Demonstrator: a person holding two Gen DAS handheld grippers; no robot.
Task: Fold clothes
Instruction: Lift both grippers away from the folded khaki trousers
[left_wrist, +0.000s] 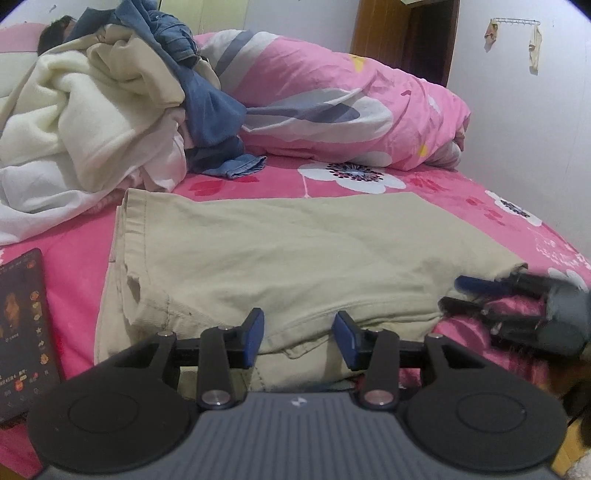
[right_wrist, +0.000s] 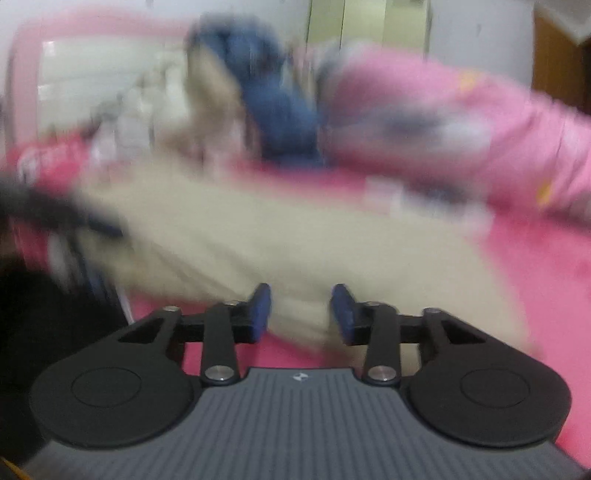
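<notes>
Where the left wrist view runs from left edge to right:
Phone: dark flat rectangular phone with a lit screen (left_wrist: 22, 328), lying on the pink flower-print bed sheet (left_wrist: 74, 258) at the far left.
Pile: heap of cream and white fleece cloth (left_wrist: 85, 122) at upper left, with a crumpled blue denim garment (left_wrist: 207, 110) draped over its right side.
Trousers: beige cotton trousers (left_wrist: 295, 254), spread flat across the middle of the bed, hem end towards the pile, near edge folded into a ridge.
Left claw: left claw (left_wrist: 298, 334), blue pads spread apart on either side of the near fold of the trousers; pads not pressing the cloth.
Quilt: pink flower-print quilt (left_wrist: 351, 99), bunched along the back of the bed behind the trousers.
Right claw, from the left view: blurred, at the right corner of the trousers, blue-tipped fingers (left_wrist: 476, 286) apart.
Right wrist view: heavily blurred; right claw (right_wrist: 301, 314) spread, beige cloth lies between and beyond the pads, neither pad seen clamping it.
Wall: white, with a small hook rail (left_wrist: 515, 22) at upper right.
</notes>
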